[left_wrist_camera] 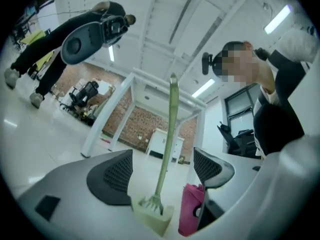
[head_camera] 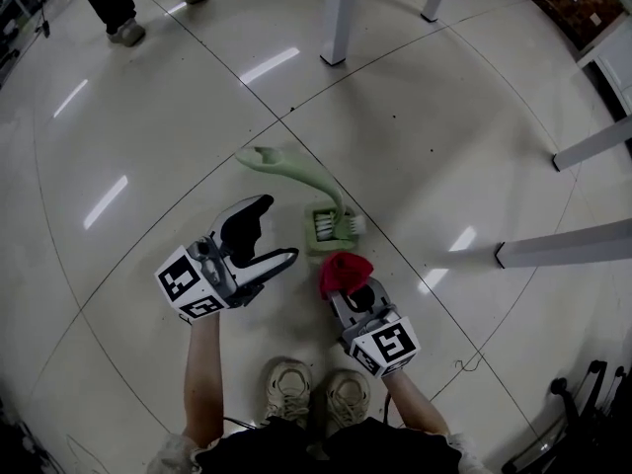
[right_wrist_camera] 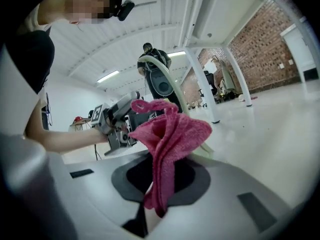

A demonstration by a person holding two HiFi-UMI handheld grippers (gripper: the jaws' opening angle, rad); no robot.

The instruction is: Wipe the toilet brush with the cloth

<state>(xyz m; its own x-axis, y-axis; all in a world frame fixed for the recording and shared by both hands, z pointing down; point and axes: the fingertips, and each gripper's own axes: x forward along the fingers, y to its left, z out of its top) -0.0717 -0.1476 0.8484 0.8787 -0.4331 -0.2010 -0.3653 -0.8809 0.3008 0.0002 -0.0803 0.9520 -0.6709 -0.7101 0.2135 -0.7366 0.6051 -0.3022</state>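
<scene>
A pale green toilet brush (head_camera: 321, 205) lies on the tiled floor, bristle head (head_camera: 332, 228) towards me and handle running up-left. My left gripper (head_camera: 276, 230) stands open just left of the brush head, touching nothing. In the left gripper view the handle (left_wrist_camera: 171, 119) rises between the open jaws, with the head (left_wrist_camera: 152, 213) low in front. My right gripper (head_camera: 347, 284) is shut on a red-pink cloth (head_camera: 344, 271), right below the brush head. In the right gripper view the cloth (right_wrist_camera: 169, 140) bunches up out of the shut jaws.
White table legs (head_camera: 338, 14) stand at the back, and white bars (head_camera: 565, 244) lie at the right. Another person's legs (head_camera: 118, 8) are at the far left. My shoes (head_camera: 311, 391) are below the grippers. Cables (head_camera: 583, 403) sit at the lower right.
</scene>
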